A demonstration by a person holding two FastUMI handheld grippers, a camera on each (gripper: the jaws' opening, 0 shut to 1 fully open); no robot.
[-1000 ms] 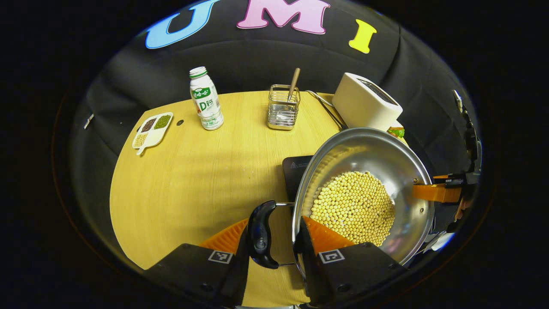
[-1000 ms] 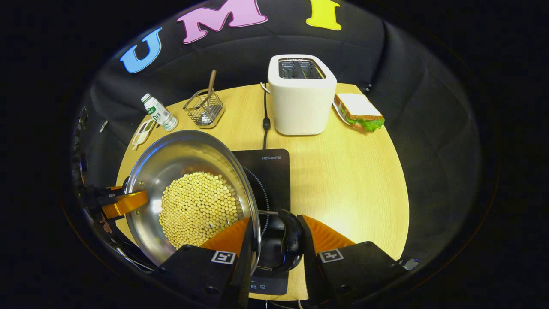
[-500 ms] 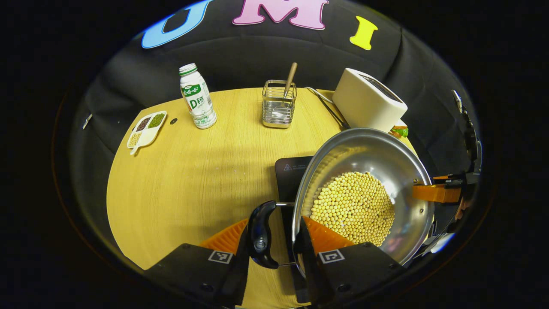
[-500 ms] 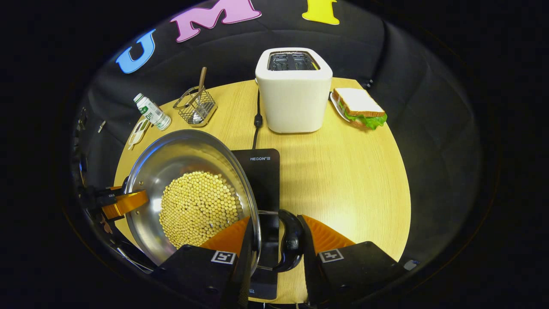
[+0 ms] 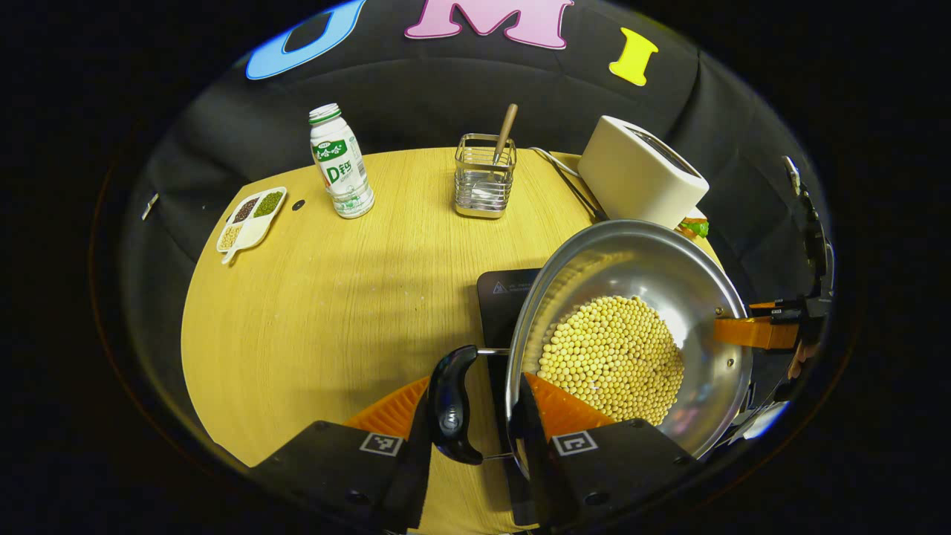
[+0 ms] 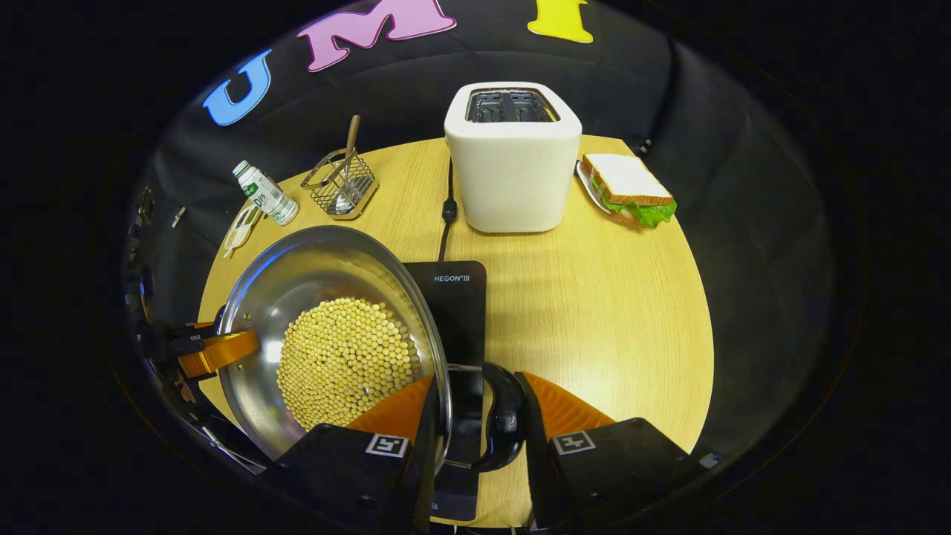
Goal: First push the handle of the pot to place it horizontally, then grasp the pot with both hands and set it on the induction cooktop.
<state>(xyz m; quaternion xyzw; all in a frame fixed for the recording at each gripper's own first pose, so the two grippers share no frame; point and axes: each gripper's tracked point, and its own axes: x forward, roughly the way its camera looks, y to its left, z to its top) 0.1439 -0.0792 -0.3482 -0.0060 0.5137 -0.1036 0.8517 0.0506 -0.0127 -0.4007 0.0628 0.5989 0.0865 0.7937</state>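
Note:
A steel pot holding yellow beans hangs over the black induction cooktop, covering most of it. My left gripper is shut on the pot's black side handle, with one finger inside the rim and the other outside the handle. In the right gripper view the pot sits at the left over the cooktop. There my right gripper is shut on the opposite black handle in the same way. Each view also has the other gripper at the pot's far rim: the right gripper and the left gripper.
On the round wooden table stand a white bottle, a wire utensil rack, a small divided dish and a white toaster whose cord runs toward the cooktop. A sandwich lies right of the toaster.
Both grippers have carried the pot a little to the right over the cooktop, so less of the cooktop's right side shows. Both grips are unchanged.

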